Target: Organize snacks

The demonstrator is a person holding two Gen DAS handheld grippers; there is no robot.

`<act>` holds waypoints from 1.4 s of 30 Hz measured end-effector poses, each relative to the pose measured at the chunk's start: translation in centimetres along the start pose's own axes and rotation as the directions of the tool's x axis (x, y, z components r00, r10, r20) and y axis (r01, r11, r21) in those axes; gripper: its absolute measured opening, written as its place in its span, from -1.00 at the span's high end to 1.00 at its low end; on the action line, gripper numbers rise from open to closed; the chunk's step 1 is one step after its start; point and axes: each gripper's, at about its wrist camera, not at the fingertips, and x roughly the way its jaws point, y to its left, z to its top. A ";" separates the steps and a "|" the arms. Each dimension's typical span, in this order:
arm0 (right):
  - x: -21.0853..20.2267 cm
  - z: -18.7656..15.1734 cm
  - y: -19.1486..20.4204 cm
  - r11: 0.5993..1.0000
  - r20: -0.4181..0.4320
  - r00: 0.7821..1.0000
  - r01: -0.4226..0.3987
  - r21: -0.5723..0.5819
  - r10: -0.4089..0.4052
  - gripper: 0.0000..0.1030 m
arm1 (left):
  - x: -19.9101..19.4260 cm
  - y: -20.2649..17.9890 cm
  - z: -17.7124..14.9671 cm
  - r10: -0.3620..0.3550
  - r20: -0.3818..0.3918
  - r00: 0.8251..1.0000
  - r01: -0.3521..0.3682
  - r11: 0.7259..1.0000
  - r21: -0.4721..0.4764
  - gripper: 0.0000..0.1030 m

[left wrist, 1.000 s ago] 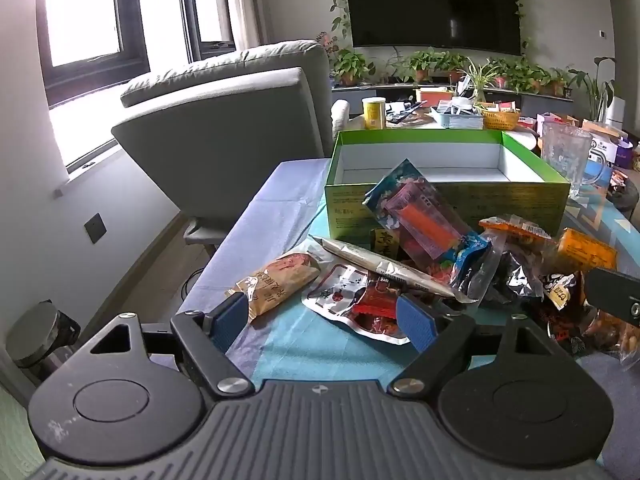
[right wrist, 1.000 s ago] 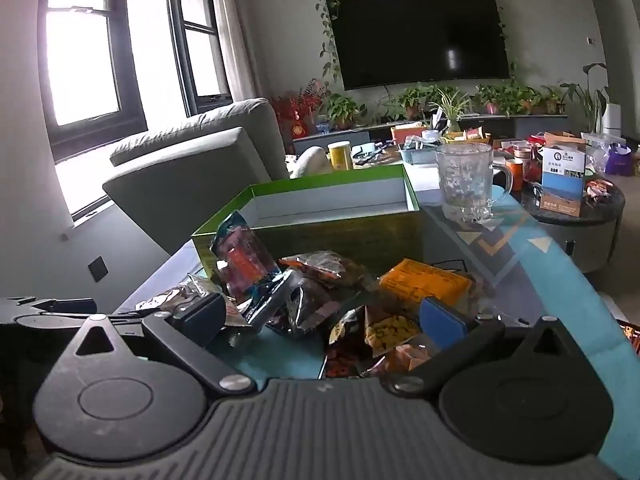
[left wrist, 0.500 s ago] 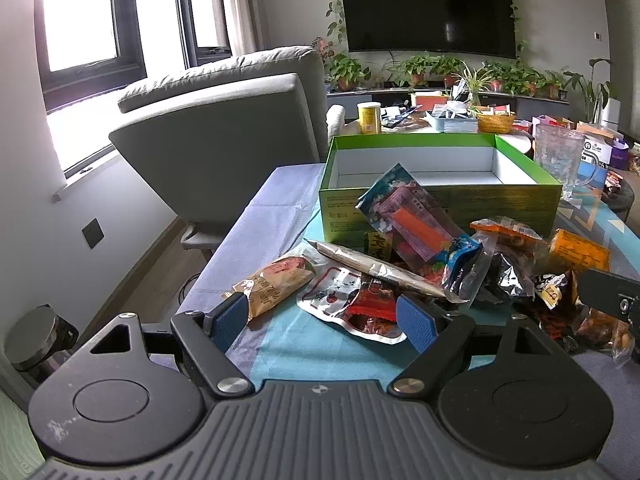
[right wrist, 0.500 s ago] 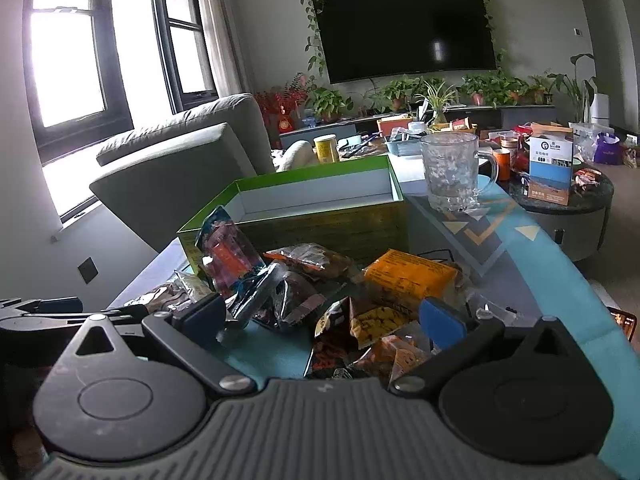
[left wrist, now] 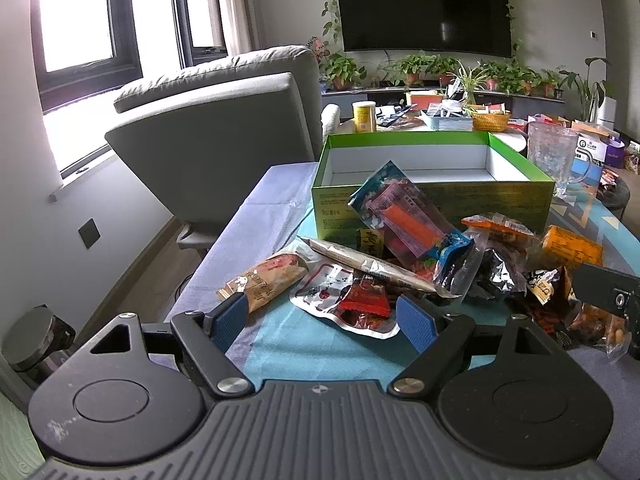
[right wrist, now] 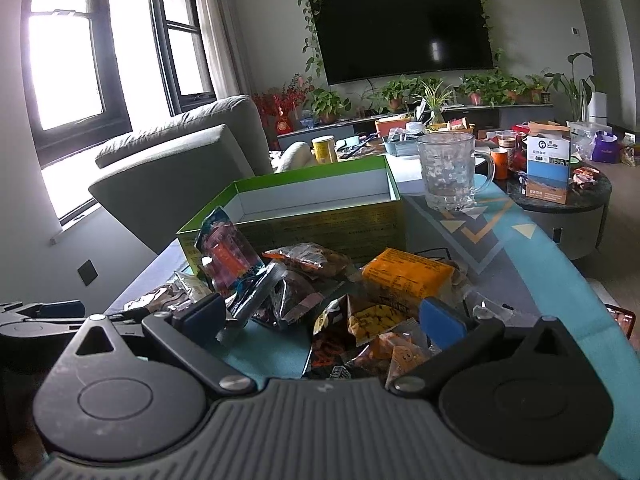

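Covering the foreground is a table [left wrist: 272, 196] spread with a lavender and teal cloth. A grey armchair [left wrist: 224, 136] stands just beside its left edge, under bright windows. Toward the table's far end sits an open green cardboard box [left wrist: 432, 208] with a white interior that looks bare, and a clear glass mug [right wrist: 450, 170] stands to its right.

In front of the box lies a heap of snack packets [left wrist: 400, 264]. A tall blue and pink packet [left wrist: 408, 220] leans against the box's front wall. An orange packet [right wrist: 404, 276] lies at the right of the heap, a tan wrapped bun [left wrist: 268, 276] at the left, and a clear pouch with red contents [left wrist: 348, 300] nearest the camera.

Both tools hover low at the near edge of the heap. The left gripper [left wrist: 320, 320] has its blue pads spread wide, gripping nothing. The right gripper [right wrist: 320, 320] is likewise parted and empty, with small yellow and orange packets [right wrist: 372, 332] lying between its fingers, untouched.
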 end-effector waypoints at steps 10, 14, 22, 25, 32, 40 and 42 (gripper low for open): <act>-0.3 0.0 0.2 1.000 0.003 1.000 0.002 0.003 -0.002 0.13 | -0.2 0.0 0.0 -0.002 0.006 1.000 0.002 1.000 -0.001 -0.56; -0.4 0.0 0.2 1.000 0.006 1.000 0.000 0.003 0.000 0.13 | -0.2 0.0 0.0 -0.004 0.009 1.000 0.004 1.000 0.001 -0.56; -0.3 0.0 0.1 1.000 0.003 1.000 0.007 0.012 -0.007 0.13 | -0.2 -0.1 -0.1 -0.004 0.007 1.000 0.004 1.000 0.001 -0.56; -0.3 0.0 0.0 1.000 0.004 1.000 0.008 0.013 -0.008 0.13 | -0.2 -0.2 -0.1 -0.002 0.008 1.000 0.002 1.000 0.001 -0.56; -0.3 0.0 -0.1 1.000 0.005 1.000 0.014 0.018 -0.014 0.13 | -0.2 -0.3 0.0 -0.005 0.007 1.000 0.004 1.000 0.002 -0.56; -0.1 -0.1 -0.3 0.999 0.000 1.000 0.023 0.022 -0.023 0.13 | -0.2 -0.5 0.3 -0.009 0.013 1.000 0.009 1.000 0.005 -0.56; -0.1 -0.1 -0.3 1.000 -0.002 1.000 0.023 0.021 -0.023 0.13 | -0.2 -0.6 0.4 -0.009 0.014 1.000 0.009 1.000 0.005 -0.56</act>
